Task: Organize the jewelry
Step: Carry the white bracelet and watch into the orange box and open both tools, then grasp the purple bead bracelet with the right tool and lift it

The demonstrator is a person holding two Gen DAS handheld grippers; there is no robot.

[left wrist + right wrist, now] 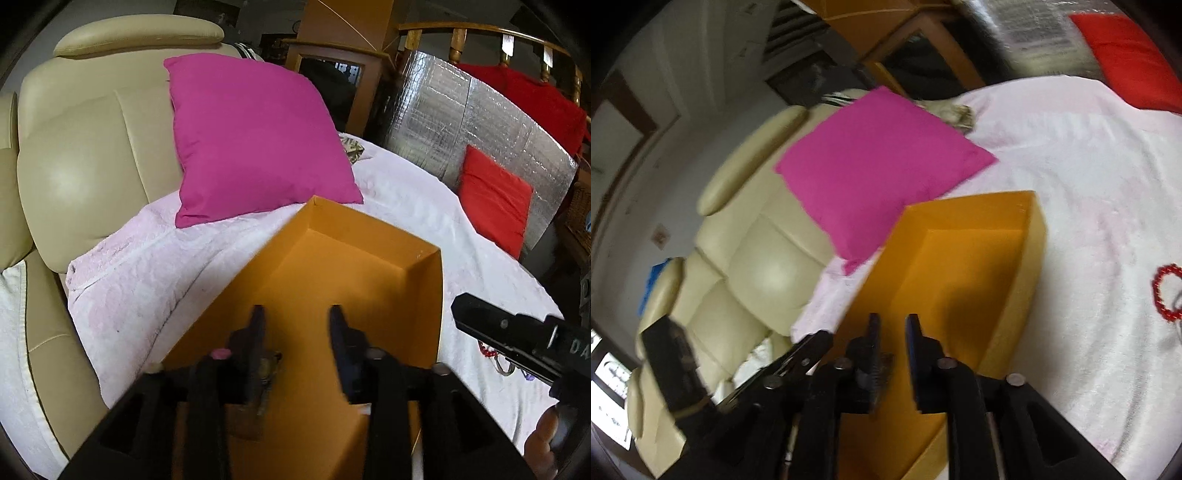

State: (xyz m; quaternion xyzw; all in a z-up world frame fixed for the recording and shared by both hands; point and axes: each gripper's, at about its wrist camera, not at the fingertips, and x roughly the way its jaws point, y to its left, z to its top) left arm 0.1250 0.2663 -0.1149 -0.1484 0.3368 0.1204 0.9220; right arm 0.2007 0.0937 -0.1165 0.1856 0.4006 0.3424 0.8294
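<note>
An open orange box (332, 258) lies on a pale pink cloth (147, 277) over a sofa seat. My left gripper (297, 317) hovers over the box's near end, jaws apart, with the box floor showing between them. A small brownish piece (267, 363), blurred, sits against the inner side of its left finger. My right gripper (893, 325) also hangs over the orange box (964, 266), open, with a similar dark brownish bit (884, 363) by its left finger. A red bead bracelet (1161, 291) lies on the cloth to the right of the box.
A magenta cushion (255, 140) leans on the cream sofa back (85, 155) just behind the box. A red cushion (495, 199) and a silver foil panel (461, 122) stand at the far right. My right gripper (465, 314) reaches in beside the box's right wall.
</note>
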